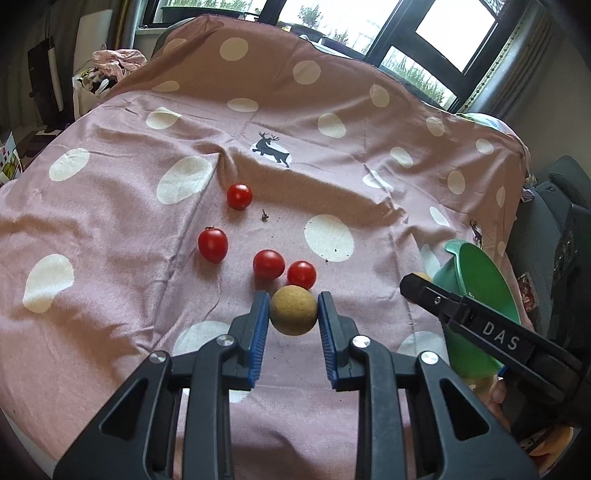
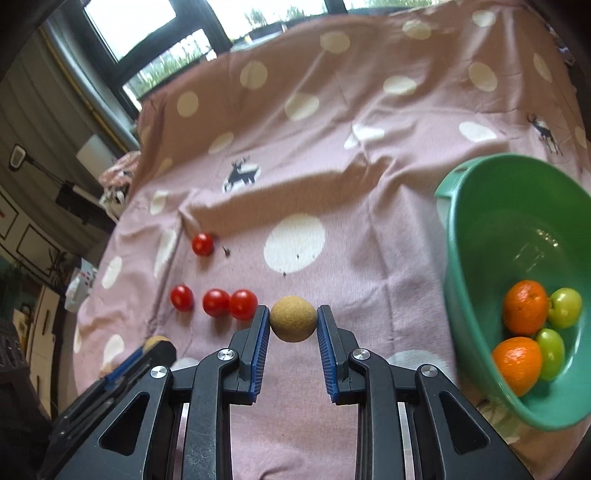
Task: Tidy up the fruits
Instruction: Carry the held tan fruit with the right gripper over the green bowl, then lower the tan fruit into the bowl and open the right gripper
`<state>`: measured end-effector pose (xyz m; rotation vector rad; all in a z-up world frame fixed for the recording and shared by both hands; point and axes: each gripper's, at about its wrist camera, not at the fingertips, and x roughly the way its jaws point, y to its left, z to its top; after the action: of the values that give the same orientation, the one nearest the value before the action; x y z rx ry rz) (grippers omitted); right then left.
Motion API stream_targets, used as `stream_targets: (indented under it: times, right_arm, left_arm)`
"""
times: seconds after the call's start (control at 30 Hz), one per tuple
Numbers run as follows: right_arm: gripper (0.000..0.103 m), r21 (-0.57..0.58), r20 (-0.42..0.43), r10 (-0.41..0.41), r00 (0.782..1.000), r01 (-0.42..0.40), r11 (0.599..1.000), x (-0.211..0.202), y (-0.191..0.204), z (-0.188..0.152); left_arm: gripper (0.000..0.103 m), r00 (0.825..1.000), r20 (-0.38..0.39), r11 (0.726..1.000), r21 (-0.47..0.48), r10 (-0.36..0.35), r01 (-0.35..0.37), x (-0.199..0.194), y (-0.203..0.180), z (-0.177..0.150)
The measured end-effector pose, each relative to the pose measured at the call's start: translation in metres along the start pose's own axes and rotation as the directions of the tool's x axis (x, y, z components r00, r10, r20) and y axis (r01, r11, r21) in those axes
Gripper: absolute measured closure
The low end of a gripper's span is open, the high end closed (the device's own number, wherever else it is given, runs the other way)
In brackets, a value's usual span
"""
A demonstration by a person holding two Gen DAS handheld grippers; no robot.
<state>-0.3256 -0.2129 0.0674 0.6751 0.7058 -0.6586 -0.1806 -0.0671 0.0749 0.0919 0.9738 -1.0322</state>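
Observation:
My left gripper (image 1: 293, 299) is shut on a tan round fruit (image 1: 294, 312), held just above the pink cloth. My right gripper (image 2: 293, 308) is shut on a second tan round fruit (image 2: 293, 324). Several red cherry tomatoes lie on the cloth beyond the left gripper, the nearest (image 1: 301, 274) just behind its fruit; in the right wrist view they sit to the left (image 2: 243, 304). A green bowl (image 2: 476, 302) stands to the right of my right gripper, tilted in view. It holds two oranges (image 2: 525, 306) and two green fruits (image 2: 564, 307).
A pink cloth with white dots (image 1: 129, 221) and deer prints covers the whole surface. A small dark stem bit (image 1: 264, 216) lies near the far tomato. Windows (image 1: 454, 33) stand behind, clutter at the left edge, a dark chair (image 1: 554, 206) at the right.

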Motion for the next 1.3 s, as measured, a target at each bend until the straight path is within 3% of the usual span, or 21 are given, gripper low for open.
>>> stream_targets:
  times: [0.3,0.63,0.9,1.3]
  right_arm:
    - [0.076,0.025,0.16,0.011,0.987,-0.015,1.0,-0.044,-0.009,0.007]
    - [0.076,0.123,0.291,-0.027,0.956,-0.009,0.992,-0.084,-0.046,0.009]
    - [0.076,0.231,0.331,-0.105,0.938,0.028,0.973,-0.104,-0.083,0.006]
    - [0.076,0.362,0.305,-0.218,0.927,0.099,0.927,-0.114,-0.126,-0.001]
  left_arm:
    - [0.077,0.998,0.065,0.996,0.093,-0.02,0.014,-0.016,-0.043,-0.001]
    - [0.077,0.993,0.096,0.98,0.194,-0.065,0.045,-0.016,-0.094,0.0]
    - [0.077,0.988,0.084,0.959,0.263,-0.128,0.102,-0.007,-0.135,0.001]
    - [0.077,0.977,0.0,0.917,0.344,-0.214,0.201,0.016,-0.181,-0.007]
